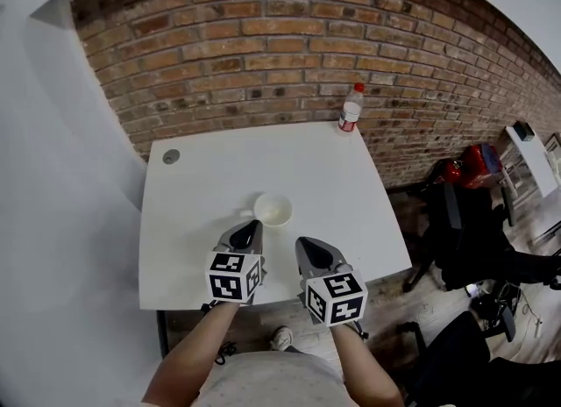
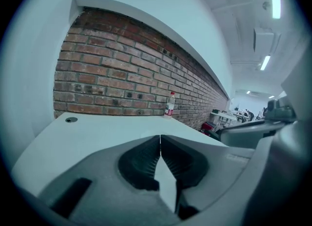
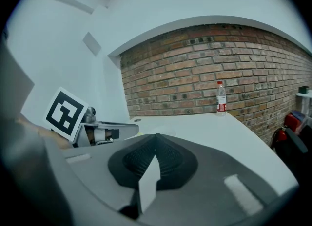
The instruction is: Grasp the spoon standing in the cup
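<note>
A white cup (image 1: 273,210) stands on the white table (image 1: 210,186), a little nearer than its middle. I can make out no spoon in it from the head view. My left gripper (image 1: 254,223) is shut and empty, its tip just short of the cup's near left side. My right gripper (image 1: 301,241) is also shut and empty, to the cup's near right and a little farther off. In the left gripper view the jaws (image 2: 160,137) meet with nothing between them. The right gripper view shows the same closed tips (image 3: 156,135). The cup is hidden in both gripper views.
A plastic water bottle (image 1: 351,109) with a red label stands at the table's far right corner by the brick wall (image 1: 289,46). A round cable hole (image 1: 171,157) sits at the far left. Black office chairs (image 1: 473,230) and a red object (image 1: 478,164) are right of the table.
</note>
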A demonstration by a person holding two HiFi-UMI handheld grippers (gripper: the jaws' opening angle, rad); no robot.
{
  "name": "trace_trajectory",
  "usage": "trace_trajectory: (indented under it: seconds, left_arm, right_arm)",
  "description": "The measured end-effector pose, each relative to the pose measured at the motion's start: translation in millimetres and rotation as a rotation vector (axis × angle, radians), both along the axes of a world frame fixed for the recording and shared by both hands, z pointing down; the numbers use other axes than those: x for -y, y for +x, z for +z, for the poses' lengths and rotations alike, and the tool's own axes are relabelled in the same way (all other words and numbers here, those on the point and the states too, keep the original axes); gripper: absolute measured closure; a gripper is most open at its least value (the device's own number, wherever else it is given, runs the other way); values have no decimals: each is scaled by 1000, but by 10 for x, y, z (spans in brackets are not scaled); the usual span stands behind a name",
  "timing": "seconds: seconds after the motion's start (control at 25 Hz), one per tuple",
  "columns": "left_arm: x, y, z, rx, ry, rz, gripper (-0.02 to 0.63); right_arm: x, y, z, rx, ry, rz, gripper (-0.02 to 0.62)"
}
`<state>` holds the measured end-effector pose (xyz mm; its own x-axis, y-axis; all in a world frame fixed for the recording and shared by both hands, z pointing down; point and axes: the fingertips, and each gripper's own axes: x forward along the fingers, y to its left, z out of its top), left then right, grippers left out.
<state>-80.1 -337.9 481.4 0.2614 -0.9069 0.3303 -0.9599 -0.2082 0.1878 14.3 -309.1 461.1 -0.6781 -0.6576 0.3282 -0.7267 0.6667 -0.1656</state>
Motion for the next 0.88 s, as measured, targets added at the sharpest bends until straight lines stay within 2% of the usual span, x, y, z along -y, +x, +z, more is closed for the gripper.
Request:
trace_trajectory:
  seconds: [0.56, 0.88]
  left_arm:
    - [-596, -149, -589, -4, 135, 97, 603]
    - [-1060, -260, -703, -1, 172, 123, 603]
  right_arm:
    - [-575, -182, -313, 11, 63, 85, 591]
    - [-978, -263, -374, 14, 83, 117, 591]
